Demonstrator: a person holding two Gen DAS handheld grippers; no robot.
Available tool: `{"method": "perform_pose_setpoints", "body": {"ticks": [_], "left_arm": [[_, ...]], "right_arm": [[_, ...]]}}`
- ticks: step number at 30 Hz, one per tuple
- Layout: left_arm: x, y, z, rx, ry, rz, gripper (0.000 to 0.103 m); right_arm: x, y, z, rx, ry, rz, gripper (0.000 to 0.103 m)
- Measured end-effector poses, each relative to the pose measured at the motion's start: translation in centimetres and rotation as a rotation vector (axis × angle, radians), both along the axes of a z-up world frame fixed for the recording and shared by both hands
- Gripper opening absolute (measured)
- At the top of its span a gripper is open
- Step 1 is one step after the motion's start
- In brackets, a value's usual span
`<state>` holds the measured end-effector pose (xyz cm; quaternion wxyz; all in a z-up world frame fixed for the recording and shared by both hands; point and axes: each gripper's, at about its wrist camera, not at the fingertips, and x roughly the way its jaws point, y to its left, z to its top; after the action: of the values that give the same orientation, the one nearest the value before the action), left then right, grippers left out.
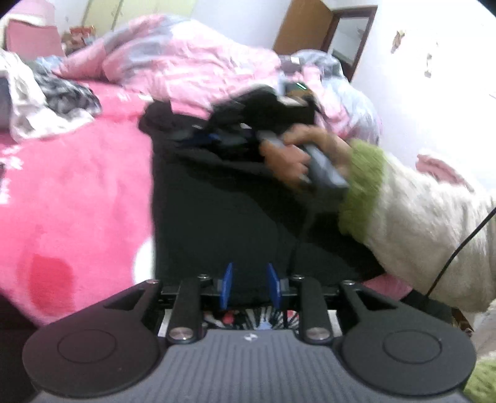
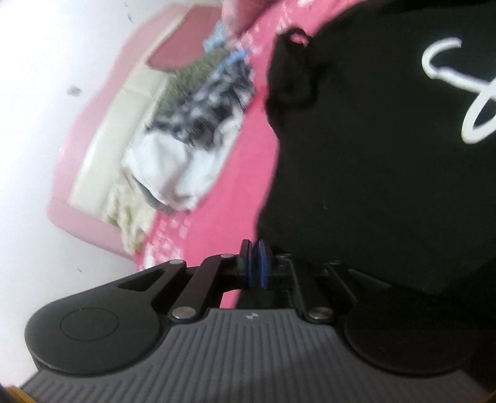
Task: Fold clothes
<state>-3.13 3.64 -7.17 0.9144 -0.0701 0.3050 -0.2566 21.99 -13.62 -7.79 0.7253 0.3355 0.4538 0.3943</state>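
A black garment (image 1: 217, 201) lies spread on the pink blanket (image 1: 77, 186). My left gripper (image 1: 251, 285) hovers at its near edge, its blue pads apart with no cloth pinched between them. At the garment's far end a hand (image 1: 288, 155) in a white sleeve with a green cuff holds my right gripper (image 1: 217, 136) among bunched black fabric. In the right wrist view the right gripper (image 2: 254, 263) has its pads pressed together, and I see no cloth between them. The black garment (image 2: 372, 155), with white script print, drapes over the gripper's right side.
A rumpled pink and grey quilt (image 1: 186, 62) is heaped at the far side of the bed. A pile of white and black-patterned clothes (image 1: 62, 96) (image 2: 198, 108) lies to the left. A black cable (image 1: 449, 257) hangs by the sleeve. White wall and a brown door (image 1: 303, 28) stand behind.
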Motion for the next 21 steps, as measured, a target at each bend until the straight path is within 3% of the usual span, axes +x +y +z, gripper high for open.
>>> {"method": "perform_pose_setpoints", "body": {"ticks": [4, 10, 17, 21], "left_arm": [[-1.7, 2.8, 1.7, -0.016, -0.026, 0.094, 0.032], [-0.8, 4.6, 1.5, 0.025, 0.065, 0.169, 0.031], [-0.9, 5.1, 0.9, 0.009, 0.169, 0.167, 0.03], [-1.0, 5.0, 0.7, 0.016, 0.185, 0.179, 0.027]], "right_arm": [[-4.0, -2.8, 1.8, 0.03, -0.052, 0.038, 0.012], [-12.1, -8.8, 1.9, 0.058, -0.072, -0.006, 0.014], [-19.7, -14.4, 0.9, 0.079, -0.066, -0.224, 0.014], [-24.0, -18.9, 2.8, -0.039, -0.166, -0.429, 0.014]]}}
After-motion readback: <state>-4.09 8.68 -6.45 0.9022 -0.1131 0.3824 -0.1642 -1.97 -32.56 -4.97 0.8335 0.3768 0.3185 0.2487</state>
